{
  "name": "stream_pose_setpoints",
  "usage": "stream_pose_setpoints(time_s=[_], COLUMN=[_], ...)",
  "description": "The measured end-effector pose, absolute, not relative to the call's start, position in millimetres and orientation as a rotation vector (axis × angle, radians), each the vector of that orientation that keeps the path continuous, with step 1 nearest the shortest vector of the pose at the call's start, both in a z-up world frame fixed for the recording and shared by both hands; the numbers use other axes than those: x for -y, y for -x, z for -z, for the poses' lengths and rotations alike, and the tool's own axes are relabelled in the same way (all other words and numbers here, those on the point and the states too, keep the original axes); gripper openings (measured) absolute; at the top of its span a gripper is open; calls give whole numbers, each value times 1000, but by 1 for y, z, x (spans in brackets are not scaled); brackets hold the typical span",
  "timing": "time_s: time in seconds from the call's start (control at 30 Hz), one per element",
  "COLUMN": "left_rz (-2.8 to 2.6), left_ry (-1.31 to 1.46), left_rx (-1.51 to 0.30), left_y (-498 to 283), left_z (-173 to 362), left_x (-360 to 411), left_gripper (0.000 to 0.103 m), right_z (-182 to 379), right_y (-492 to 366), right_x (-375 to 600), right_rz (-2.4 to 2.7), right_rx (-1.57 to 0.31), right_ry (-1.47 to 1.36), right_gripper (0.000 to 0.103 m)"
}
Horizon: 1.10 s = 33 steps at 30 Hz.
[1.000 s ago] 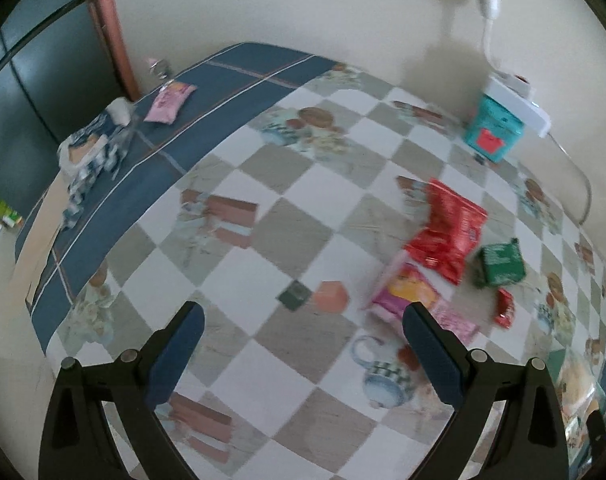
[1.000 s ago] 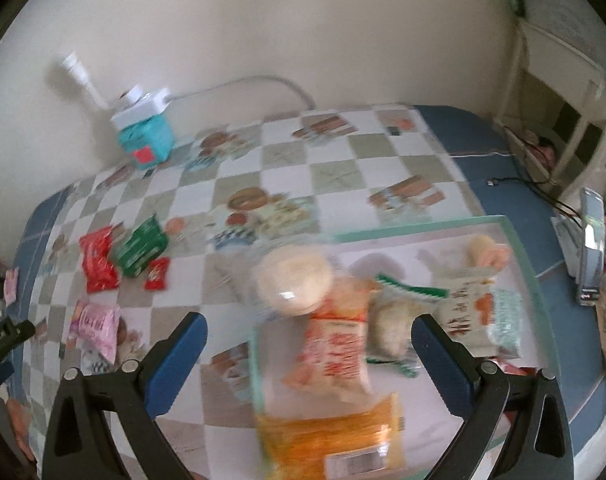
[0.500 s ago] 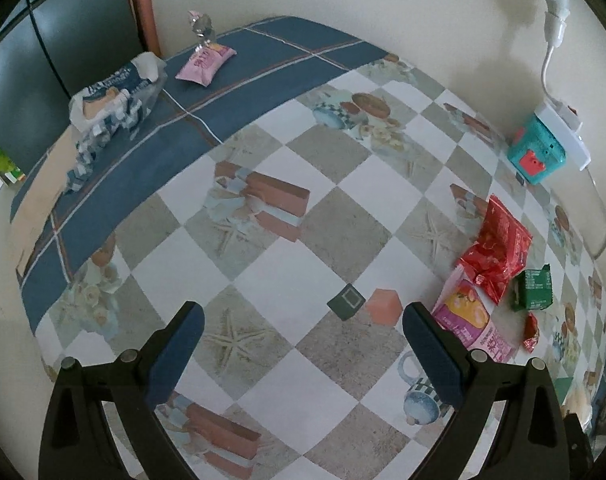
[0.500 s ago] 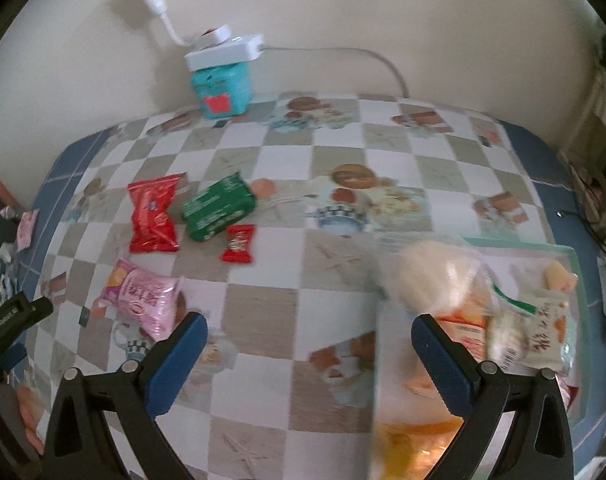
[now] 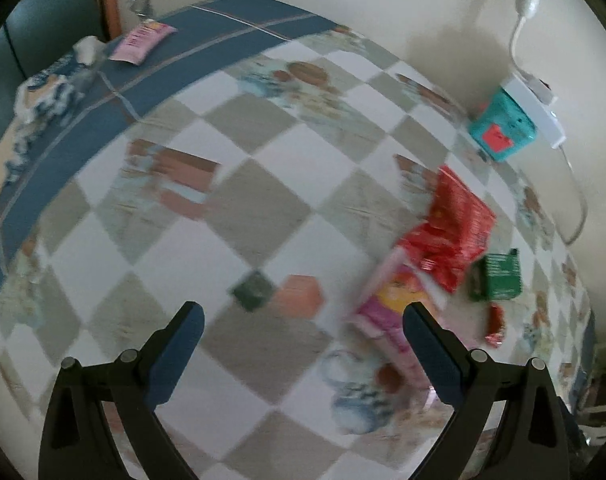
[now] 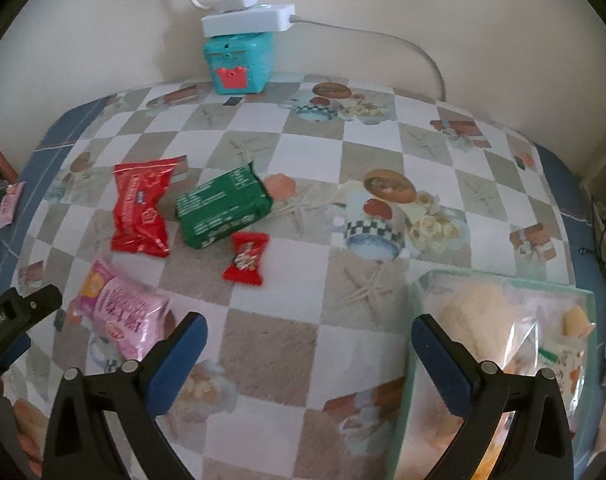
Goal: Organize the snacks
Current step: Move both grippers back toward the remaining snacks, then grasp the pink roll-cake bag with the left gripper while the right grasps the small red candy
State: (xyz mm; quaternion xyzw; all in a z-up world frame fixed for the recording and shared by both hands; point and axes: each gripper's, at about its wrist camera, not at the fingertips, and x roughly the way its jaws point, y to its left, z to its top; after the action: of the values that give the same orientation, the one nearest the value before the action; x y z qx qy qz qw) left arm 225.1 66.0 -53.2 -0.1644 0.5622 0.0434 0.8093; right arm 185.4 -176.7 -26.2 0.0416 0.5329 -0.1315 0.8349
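Observation:
Loose snacks lie on the checkered tablecloth: a red bag (image 6: 142, 209), a green pack (image 6: 222, 211), a small red candy pack (image 6: 247, 258) and a pink pack (image 6: 123, 316). They also show in the left wrist view: the red bag (image 5: 455, 230), the green pack (image 5: 497, 276), the pink pack (image 5: 391, 316). A clear tray (image 6: 421, 280) at the right holds several bagged snacks. My right gripper (image 6: 305, 330) is open and empty above the cloth, between the pink pack and the tray. My left gripper (image 5: 301, 320) is open and empty; its right finger overlaps the pink pack.
A teal box (image 6: 239, 62) with a white power strip (image 6: 249, 22) on top stands against the wall. Another pink packet (image 5: 141, 38) and a blue-white bag (image 5: 43, 92) lie on the blue border at the far left. The left gripper's body (image 6: 11, 320) shows at the right view's left edge.
The right view swung left, from the tray to the loose snacks, and came closer to them. The left view drifted toward the pink and red packs. Both grippers stayed open.

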Motion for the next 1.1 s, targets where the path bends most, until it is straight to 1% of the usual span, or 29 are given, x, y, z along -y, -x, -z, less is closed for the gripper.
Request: stream_pose_setpoints(time_s=[0.2,0.43,0.6,0.9,0.97,1.03,1.1], left_rz=[-49,-47,-56,-112,-128,-134,-131], left_ry=[350,287,267,237,217,206,202], left_rx=[-1222,-1230,-1257,-1266,-1264,-1265,-1268], left_y=[-237,-243,-244,-241,-240,-241,-241], left_z=[67,75,84,82,82,82,83], left_x=[-31,-3,-7,-39,-45,-47,-48], left_gripper=[100,100,100,100,100,100,99], right_z=[27,28,30,46,51,55,56], right_y=[-190,-201,-208,-226,-230,-235,-240], right_x=[195,204,205,182,176,171,168], right_rz=[293,283,279,222,214,203,197], right_rx=[-1126,-1123,-1128,-1160,-1168,-1173,-1175], right_ry=[-92,-103,-115,-96,-92,-89,-84], right_gripper=[103,103,103,103,102,98,90])
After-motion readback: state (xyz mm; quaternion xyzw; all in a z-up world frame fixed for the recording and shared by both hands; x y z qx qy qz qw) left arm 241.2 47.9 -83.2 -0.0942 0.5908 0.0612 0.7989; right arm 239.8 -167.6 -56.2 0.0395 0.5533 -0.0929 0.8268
